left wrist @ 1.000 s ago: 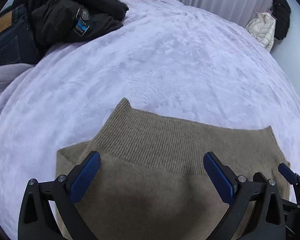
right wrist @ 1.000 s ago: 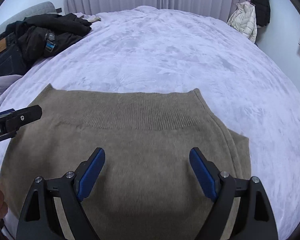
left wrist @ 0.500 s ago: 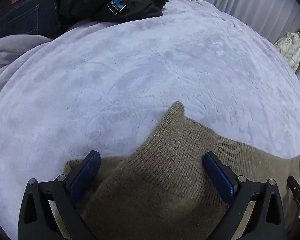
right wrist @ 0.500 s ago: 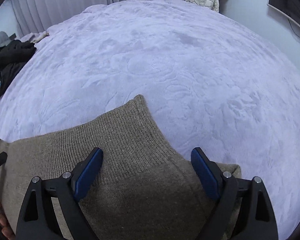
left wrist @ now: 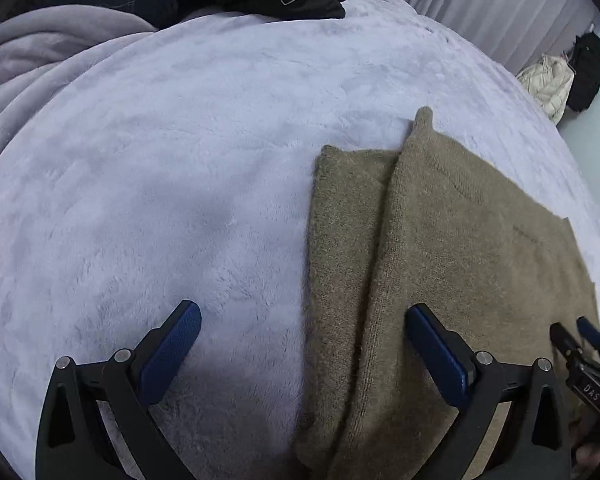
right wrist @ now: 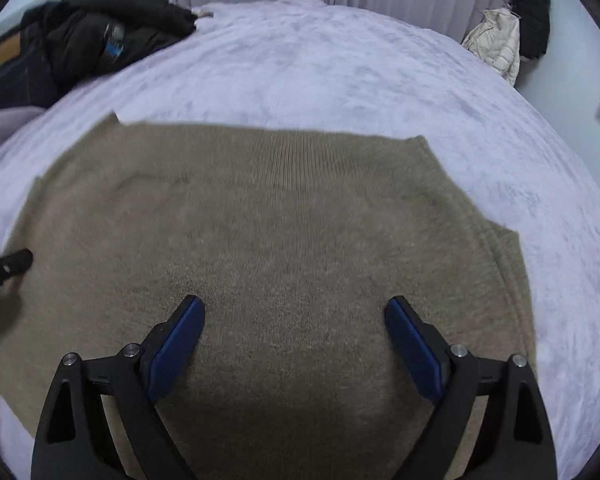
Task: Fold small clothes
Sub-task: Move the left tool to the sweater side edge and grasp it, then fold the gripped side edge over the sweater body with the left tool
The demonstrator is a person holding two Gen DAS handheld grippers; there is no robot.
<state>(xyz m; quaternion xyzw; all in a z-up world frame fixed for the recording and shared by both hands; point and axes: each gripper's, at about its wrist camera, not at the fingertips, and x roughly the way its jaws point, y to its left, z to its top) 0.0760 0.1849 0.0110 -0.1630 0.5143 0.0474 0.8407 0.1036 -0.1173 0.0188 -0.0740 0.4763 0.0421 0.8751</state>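
Both the left gripper (left wrist: 302, 346) and the right gripper (right wrist: 294, 334) have black skeletal frames with triangular cutouts, silver screws behind the fingers, and blue textured pads (right wrist: 178, 346) lining each finger.

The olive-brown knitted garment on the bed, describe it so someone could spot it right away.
Start from the pale lilac plush bedspread covering the bed. On it lies the olive-brown knitted garment, spread flat with a ribbed band along its far edge. Unlike the dark clothes heap at the far left, it lies alone.

Your bed's lilac plush cover (right wrist: 340, 64) carries the folded olive knit (right wrist: 284, 220) near; black jacket (right wrist: 112, 36) and jeans (right wrist: 8, 68) far left.
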